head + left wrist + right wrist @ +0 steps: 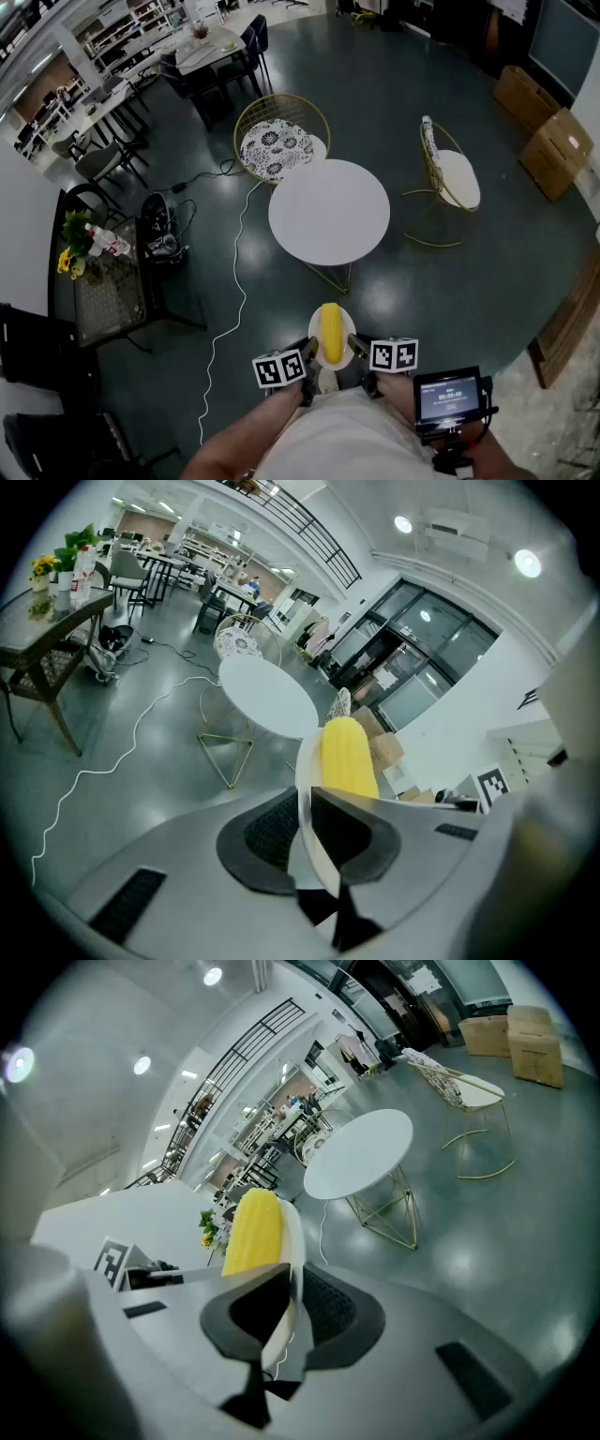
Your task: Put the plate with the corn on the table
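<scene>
Closest to the person's body, the left hand-held gripper (307,351) and the right hand-held gripper (355,346) are each pinching an opposite edge of one small white plate (304,761). In each gripper view the dark padded jaws are sitting nearly together, with only the thin rim clamped between them. The left one is gripping the plate's left edge and the right one its right edge.

On the plate a single cob of corn (330,333) is lying. It is showing an even bright yellow with rounded ends and faint rows of kernels, and it is taking up most of the plate's length. Its long axis is running straight away from the person, with the far end pointing toward the round white tabletop (328,211).

Plate and corn are hanging in the air over the dark grey floor (441,281), short of the tabletop and not touching it. Beyond the tabletop a gold wire chair (279,141) with a patterned cushion is standing, and a second chair (450,175) is standing to the right. A white cable (241,272) is trailing across the floor on the left.
</scene>
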Tool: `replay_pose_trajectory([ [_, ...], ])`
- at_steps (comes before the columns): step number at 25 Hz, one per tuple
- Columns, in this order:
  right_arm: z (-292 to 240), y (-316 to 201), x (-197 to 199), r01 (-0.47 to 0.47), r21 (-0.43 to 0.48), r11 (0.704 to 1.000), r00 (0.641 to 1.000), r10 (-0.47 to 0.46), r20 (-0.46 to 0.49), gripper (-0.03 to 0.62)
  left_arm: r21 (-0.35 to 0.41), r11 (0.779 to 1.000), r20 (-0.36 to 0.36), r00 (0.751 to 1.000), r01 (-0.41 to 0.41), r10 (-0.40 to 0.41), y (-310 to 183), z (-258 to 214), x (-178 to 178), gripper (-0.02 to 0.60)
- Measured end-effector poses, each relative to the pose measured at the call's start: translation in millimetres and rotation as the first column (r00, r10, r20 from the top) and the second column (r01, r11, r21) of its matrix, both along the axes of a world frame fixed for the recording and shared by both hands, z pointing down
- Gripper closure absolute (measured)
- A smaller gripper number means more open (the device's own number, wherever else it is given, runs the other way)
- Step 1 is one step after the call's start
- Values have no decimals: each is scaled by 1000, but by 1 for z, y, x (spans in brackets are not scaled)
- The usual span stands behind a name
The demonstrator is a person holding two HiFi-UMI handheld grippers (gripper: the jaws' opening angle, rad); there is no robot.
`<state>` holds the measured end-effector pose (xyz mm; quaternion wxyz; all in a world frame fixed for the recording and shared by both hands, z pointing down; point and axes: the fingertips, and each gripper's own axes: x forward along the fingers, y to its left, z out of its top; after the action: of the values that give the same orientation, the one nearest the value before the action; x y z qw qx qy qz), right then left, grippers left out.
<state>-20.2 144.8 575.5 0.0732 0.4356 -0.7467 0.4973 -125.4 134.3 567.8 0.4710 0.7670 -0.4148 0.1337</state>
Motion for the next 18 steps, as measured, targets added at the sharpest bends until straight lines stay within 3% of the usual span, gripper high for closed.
replay_pose_trajectory([
  [6,-5,111,14,0,-56,998,1000,-1,-15,548,-87,996,-15,1000,6,-8,112,-1,12,531],
  [18,-10,164,62,36,-14,999,999,-36,-21,546,-42,997,-33,997,72,-73,170,-7,59,532],
])
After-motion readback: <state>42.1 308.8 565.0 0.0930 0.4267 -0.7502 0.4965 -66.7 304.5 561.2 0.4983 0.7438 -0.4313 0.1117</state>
